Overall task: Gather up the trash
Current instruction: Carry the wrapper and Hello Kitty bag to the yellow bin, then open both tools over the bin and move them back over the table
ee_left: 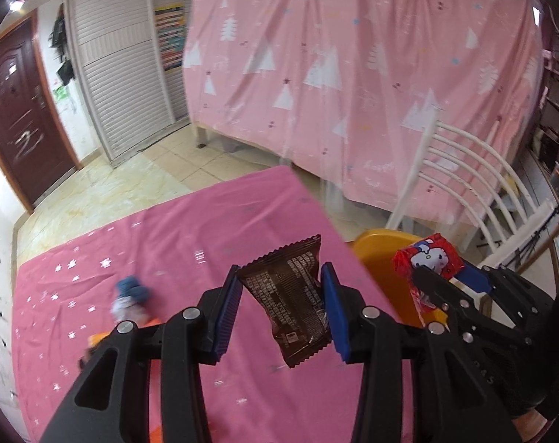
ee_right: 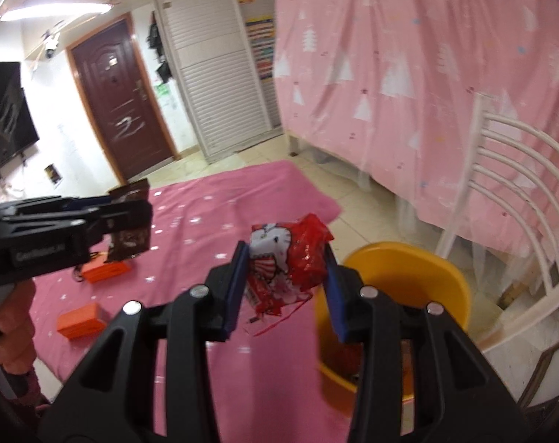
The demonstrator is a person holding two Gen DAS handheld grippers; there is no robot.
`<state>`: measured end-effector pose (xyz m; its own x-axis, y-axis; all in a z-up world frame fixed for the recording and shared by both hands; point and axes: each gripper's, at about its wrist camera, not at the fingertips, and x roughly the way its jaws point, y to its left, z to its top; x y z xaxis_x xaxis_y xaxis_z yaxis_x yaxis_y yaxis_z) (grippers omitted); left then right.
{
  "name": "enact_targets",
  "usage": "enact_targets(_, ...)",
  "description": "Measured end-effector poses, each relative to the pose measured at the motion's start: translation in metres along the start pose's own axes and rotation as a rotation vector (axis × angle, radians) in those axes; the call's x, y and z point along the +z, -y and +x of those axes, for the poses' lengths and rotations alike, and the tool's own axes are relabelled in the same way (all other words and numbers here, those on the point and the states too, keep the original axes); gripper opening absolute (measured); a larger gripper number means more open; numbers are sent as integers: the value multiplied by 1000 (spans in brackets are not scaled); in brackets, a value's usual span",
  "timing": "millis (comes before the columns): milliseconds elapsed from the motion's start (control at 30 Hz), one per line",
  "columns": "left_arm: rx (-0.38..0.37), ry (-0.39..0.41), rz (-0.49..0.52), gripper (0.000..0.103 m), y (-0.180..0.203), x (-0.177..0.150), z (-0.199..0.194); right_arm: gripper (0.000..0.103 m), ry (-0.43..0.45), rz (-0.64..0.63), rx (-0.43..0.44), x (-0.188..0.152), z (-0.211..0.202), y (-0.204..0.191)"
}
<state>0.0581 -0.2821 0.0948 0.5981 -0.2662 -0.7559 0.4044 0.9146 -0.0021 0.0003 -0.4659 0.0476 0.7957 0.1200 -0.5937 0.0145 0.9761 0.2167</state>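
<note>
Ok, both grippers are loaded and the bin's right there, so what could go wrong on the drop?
1. The left gripper holds the brown wrapper above the pink cloth, not the yellow bin; released there, it would likely miss.
2. The red wrapper in the right gripper trails loose strips that may snag on a pad.
3. The grippers sit close together and could bump.

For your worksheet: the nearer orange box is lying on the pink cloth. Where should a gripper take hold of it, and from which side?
Grip the nearer orange box across its narrower width, coming from above. It lies flat on the pink cloth, so only its upright side faces offer the jaws parallel surfaces. Both grippers are full now.
</note>
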Motion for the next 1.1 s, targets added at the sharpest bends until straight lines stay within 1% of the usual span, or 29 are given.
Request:
enact_targets(67,-22,0,15,37,18,5,3,37,1,12,-38,-1,1,17)
enact_targets(233,-60,0,51,37,55,18,14,37,4,73,-78,-6,4,53)
enact_targets(400,-113,-9,70,37,88,29,29,37,-17,125,-115,-14,16,83)
enact_targets(567,-131,-19,82,37,113,38,46,38,-41,168,-121,-21,27,106)
enact_targets(667,-123,-19,86,37,123,42,56,45,-54,206,-128,-26,32,120)
enact_targets(733,-124,-22,84,39,127,44,61,51,-61,219,-128,-28,34,125)
enact_targets(767,-133,-28,81,43,128,46,63,57,-63,224,-128,-29,34,126)
enact_targets(800,-143,-37,79,54,128,47,65,62,-63,227,-131,-29,35,127)
enact_targets(867,-148,-42,73,66,129,48,68,64,-64,229,-125,-29,36,125)
enact_targets(967,-137,-43,74,67,130,46,69,64,-68,228,-124,-29,37,124)
enact_targets(1100,-134,-46,54,67,121,43,65,64,-71,223,-123,-29,39,120)
